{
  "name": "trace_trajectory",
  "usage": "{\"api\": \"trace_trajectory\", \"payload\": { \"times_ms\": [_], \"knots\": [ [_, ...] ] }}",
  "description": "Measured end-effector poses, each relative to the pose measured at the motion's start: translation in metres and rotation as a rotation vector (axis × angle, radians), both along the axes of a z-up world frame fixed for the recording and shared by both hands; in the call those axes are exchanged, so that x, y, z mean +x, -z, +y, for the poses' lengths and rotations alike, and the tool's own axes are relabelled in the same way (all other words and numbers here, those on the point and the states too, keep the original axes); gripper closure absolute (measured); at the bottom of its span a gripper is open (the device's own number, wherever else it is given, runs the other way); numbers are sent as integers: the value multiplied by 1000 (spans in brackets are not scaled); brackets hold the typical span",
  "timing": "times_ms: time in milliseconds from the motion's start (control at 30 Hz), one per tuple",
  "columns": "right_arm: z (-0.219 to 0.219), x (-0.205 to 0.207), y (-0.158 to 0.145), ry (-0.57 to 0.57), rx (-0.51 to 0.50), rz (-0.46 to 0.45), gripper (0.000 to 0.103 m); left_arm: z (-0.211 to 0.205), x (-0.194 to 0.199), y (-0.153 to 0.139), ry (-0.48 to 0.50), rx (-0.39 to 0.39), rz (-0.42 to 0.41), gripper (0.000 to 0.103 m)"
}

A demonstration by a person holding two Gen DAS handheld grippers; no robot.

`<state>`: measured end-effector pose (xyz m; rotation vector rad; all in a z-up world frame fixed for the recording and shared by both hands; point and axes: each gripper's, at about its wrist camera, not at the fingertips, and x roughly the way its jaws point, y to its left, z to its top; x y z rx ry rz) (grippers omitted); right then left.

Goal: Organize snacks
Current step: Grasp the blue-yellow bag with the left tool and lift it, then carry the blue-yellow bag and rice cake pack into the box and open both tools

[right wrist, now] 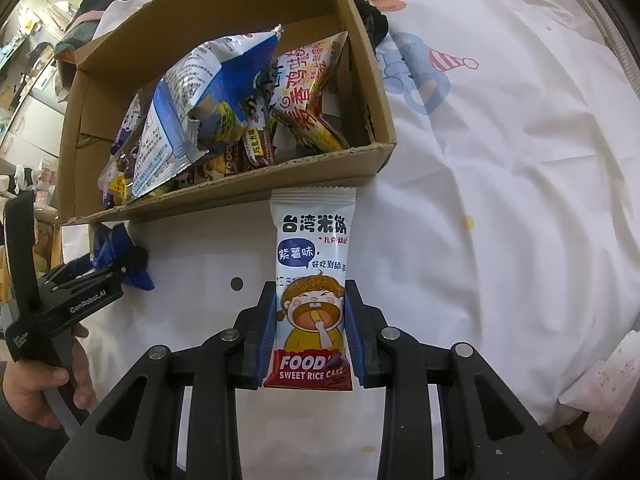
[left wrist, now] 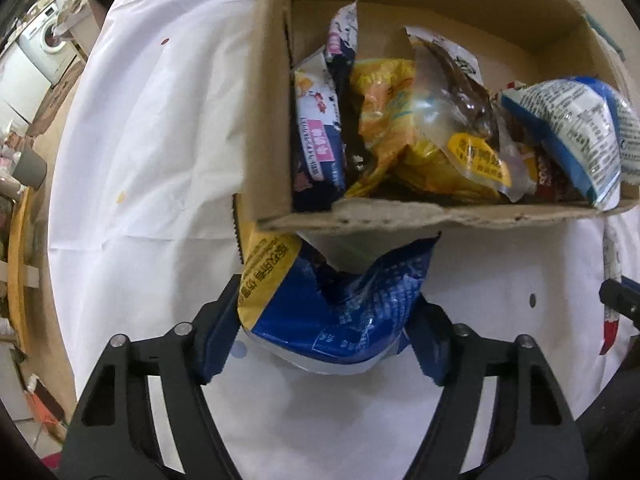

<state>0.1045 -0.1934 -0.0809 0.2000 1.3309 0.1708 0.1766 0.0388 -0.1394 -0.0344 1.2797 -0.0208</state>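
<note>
A cardboard box (left wrist: 272,120) holds several snack packets and stands on the white cloth; it also shows in the right wrist view (right wrist: 372,92). My left gripper (left wrist: 320,320) is shut on a crumpled blue and yellow snack bag (left wrist: 340,304), just below the box's near wall. My right gripper (right wrist: 310,320) is shut on a white sweet rice cake packet (right wrist: 312,264), whose top end reaches the box's near wall. The left gripper (right wrist: 124,268) with its blue bag shows at the left of the right wrist view.
A white printed cloth (right wrist: 500,160) covers the table. A hand (right wrist: 40,392) holds the left gripper's handle. A washing machine (left wrist: 48,40) and room clutter lie beyond the table's left edge. A grey cup (left wrist: 30,168) stands at the far left.
</note>
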Motion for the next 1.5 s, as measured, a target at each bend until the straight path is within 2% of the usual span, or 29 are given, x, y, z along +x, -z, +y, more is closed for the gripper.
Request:
{"api": "trace_trajectory", "payload": {
  "times_ms": [167,367,700,867,1000,1200,1400,1500],
  "knots": [
    [5,2,1,-16,19,11,70,2,-11,-8,17,36,-19,45],
    [5,0,-9,-43,53,-1,70,-1,-35,-31,22,39,-2,45],
    [19,-9,-31,-155,153,-22,70,6,-64,-81,-64,36,-90,45],
    [29,-13,-53,-252,218,-86,70,5,-74,-112,-58,25,-145,45],
    [26,-17,-78,-288,290,-182,70,0,-71,-140,-63,11,-219,45],
    [14,-11,-106,-208,355,-352,70,-3,-49,-179,-50,7,-325,45],
    [-11,15,-114,-96,334,-414,70,-19,-21,-187,0,18,-346,45],
    [-19,26,-113,-48,323,-416,70,-27,-5,-186,20,18,-345,45]
  ]
}}
